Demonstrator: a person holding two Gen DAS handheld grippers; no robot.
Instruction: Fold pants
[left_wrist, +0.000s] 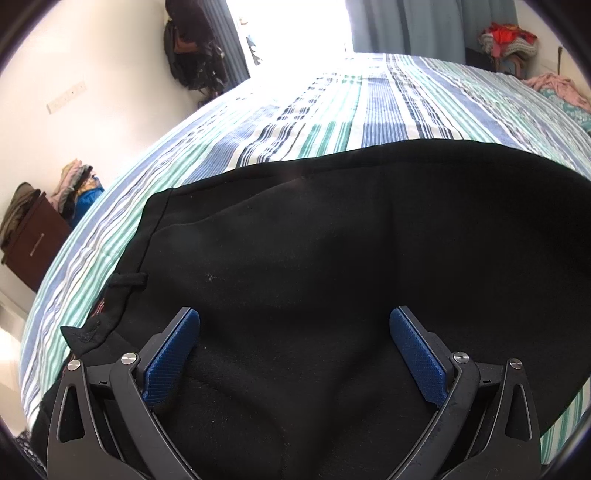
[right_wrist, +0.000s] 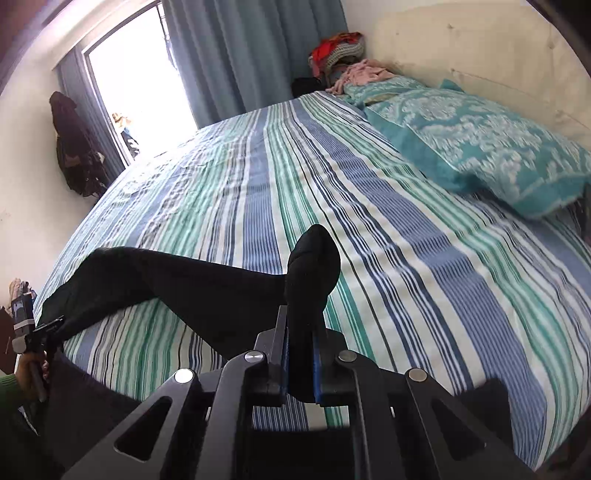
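- The bed (right_wrist: 406, 229) fills most of both views in front of you, its sheet striped in blue, green and white; a window (right_wrist: 147, 74) with blue curtains (right_wrist: 251, 55) stands behind it.
- Your black pants (left_wrist: 351, 240) lie across the near part of that bed. In the left wrist view they spread wide and dark, with a seam and a short loop of cord near their left edge.
- In the right wrist view one long stretch of the pants (right_wrist: 166, 280) runs from the lower left of the bed towards your right tongs, and part of it hangs over the near edge.
- A teal patterned pillow (right_wrist: 480, 147) rests at the far right of the bed, well apart from the pants, with a pile of clothes (right_wrist: 340, 51) in the corner beyond it.
- Your right tongs (right_wrist: 300, 354) are closed on a bunch of the pants fabric; a fold of black cloth stands up between and above the blue pads.
- Your left tongs (left_wrist: 294, 354) stand wide open just above the pants, with black cloth under the gap and neither blue pad pressing on it.
- At the far left edge of the right wrist view, your left hand (right_wrist: 31, 373) in a green sleeve holds that other tool beside the bed.
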